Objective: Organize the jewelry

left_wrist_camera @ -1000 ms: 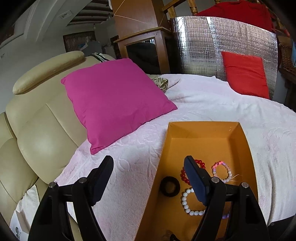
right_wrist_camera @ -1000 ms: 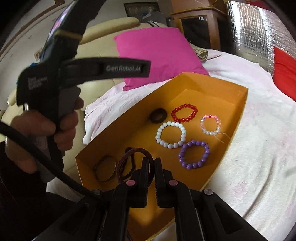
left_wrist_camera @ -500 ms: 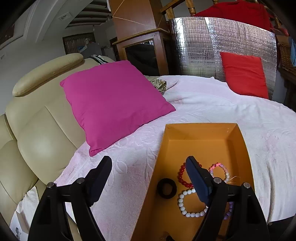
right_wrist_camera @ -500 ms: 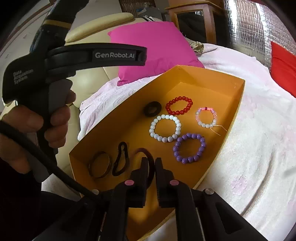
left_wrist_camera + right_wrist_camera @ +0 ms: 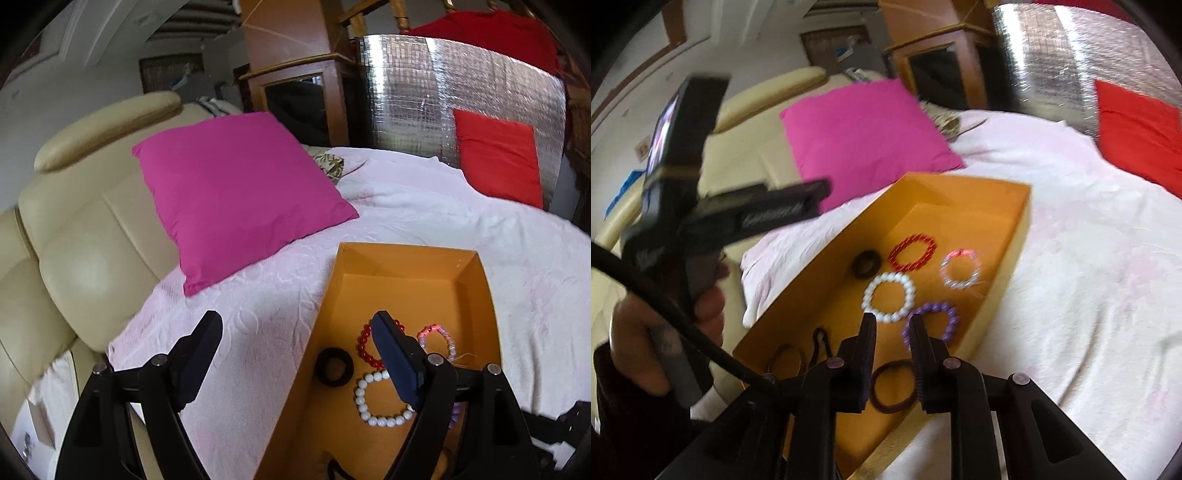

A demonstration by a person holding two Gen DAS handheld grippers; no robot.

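Two grippers are hovering over an orange box [image 5: 476, 280] of bracelets on a pink bedspread [image 5: 424, 214].

Left wrist view: the left gripper [image 5: 295, 345] is standing wide open and gripping nothing, one finger over the bedspread, the other over the box; a black ring [image 5: 334, 367], red bracelet [image 5: 364, 349], pink bracelet [image 5: 443, 336] and white bead bracelet [image 5: 373, 408] are lying toward the box's near end, by a magenta pillow [image 5: 236, 192]. Right wrist view: the right gripper [image 5: 893, 332] is opening, jaws slightly apart with nothing between them, above a dark hair tie [image 5: 891, 387] lying by the box's near right wall; a purple bracelet [image 5: 932, 321] is lying just beyond, and a hand [image 5: 661, 339] is holding the other gripper at the left.
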